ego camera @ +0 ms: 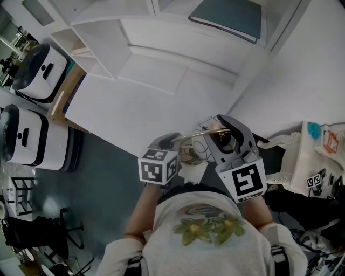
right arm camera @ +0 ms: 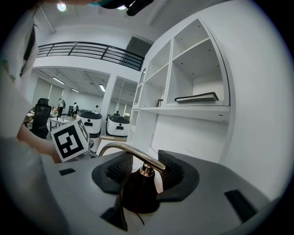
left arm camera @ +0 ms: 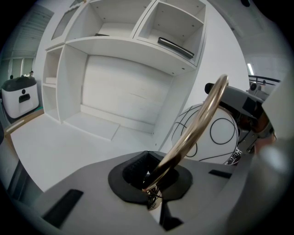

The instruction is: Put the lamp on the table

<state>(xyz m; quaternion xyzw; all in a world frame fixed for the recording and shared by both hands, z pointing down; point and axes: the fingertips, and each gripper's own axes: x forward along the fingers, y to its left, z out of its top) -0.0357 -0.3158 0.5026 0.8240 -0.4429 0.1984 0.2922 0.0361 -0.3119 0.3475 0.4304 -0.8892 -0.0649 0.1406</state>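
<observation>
The lamp is held in the air between both grippers, close to the person's chest and just off the white table [ego camera: 129, 110]. Its curved brass arm [ego camera: 207, 131] bridges the two grippers. My left gripper [ego camera: 171, 141] is shut on the lower end of the brass arm [left arm camera: 193, 133], which rises to the right out of the jaws [left arm camera: 151, 176]. My right gripper [ego camera: 229, 137] is shut on the lamp's dark cone-shaped part [right arm camera: 138, 193], which sits between the ribbed pads [right arm camera: 171, 170], with the brass arm [right arm camera: 131, 153] bending left above it. A thin black cord [left arm camera: 220, 133] loops against the wall.
A white shelf unit stands over the table, with a dark book [ego camera: 229, 16] in an upper compartment. Two white and black machines [ego camera: 27, 137] and a wooden cabinet [ego camera: 67, 91] stand at the left. A white bag [ego camera: 315, 156] and clutter lie at the right.
</observation>
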